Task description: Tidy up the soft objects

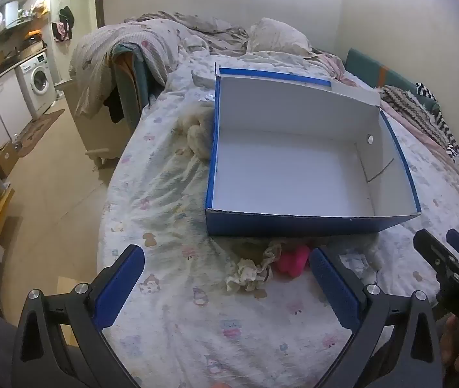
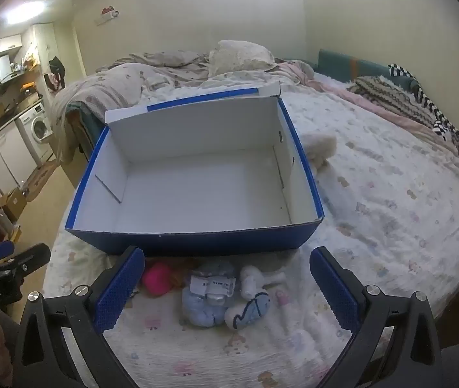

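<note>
An empty blue box with white inside (image 1: 294,220) (image 2: 197,239) sits on the bed. In front of it lie small soft things: a pink ball (image 1: 292,260) (image 2: 156,278), a cream frilly scrunchie (image 1: 249,271), a light blue bagged bundle (image 2: 208,294) and a white and blue plush (image 2: 252,304). A cream fluffy toy (image 1: 198,135) (image 2: 318,147) lies beside the box. My left gripper (image 1: 226,281) is open and empty, short of the scrunchie. My right gripper (image 2: 226,284) is open and empty, with the bundle between its fingers' lines. Each gripper shows at the other view's edge (image 1: 449,258) (image 2: 6,258).
The bed (image 2: 391,210) has a printed sheet. Rumpled blankets and a pillow (image 1: 274,37) lie at the far end, striped and knitted cloths (image 2: 423,106) along the right. To the left the bed edge drops to the floor, with a washing machine (image 1: 37,80) and cabinets beyond.
</note>
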Tool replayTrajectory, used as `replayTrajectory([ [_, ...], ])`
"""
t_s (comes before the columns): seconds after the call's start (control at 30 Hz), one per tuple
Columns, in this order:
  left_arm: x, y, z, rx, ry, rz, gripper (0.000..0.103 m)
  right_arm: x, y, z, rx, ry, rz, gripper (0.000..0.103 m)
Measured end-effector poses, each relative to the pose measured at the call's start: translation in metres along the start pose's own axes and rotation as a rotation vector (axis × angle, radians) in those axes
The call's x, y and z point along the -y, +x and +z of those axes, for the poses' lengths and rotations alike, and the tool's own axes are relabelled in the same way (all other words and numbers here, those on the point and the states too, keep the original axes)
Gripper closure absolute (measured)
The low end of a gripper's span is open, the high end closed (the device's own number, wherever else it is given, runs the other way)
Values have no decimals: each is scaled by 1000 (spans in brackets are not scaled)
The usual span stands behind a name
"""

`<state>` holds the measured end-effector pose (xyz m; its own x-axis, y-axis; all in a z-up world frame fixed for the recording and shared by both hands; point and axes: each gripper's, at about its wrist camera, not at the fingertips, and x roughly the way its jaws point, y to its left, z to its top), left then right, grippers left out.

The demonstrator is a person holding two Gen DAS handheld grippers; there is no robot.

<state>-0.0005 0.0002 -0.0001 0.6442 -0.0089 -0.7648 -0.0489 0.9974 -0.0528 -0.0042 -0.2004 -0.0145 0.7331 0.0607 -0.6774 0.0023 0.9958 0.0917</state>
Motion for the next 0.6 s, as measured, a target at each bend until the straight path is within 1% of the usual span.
replayTrajectory([
  [0.07, 1, 0, -1, 2, 5, -5, 0, -2, 0, 0, -4, -2, 4, 0],
  [0.1, 1, 0, -1, 4, 7, -4, 0, 0, 3, 2, -27, 10, 4, 0],
  [0.23, -1, -1, -2, 21, 7, -8, 0, 1, 2, 1, -9, 9, 11, 0],
  [0.27, 2, -2, -6, 17, 22, 11, 0, -1, 0, -1, -6, 1, 5, 0],
  [0.5, 3, -5, -4, 15, 19, 7, 0, 4, -4, -4, -3, 7, 14, 0],
  [0.6, 3, -5, -3, 14, 22, 6, 0, 0, 0, 0, -8, 6, 14, 0],
])
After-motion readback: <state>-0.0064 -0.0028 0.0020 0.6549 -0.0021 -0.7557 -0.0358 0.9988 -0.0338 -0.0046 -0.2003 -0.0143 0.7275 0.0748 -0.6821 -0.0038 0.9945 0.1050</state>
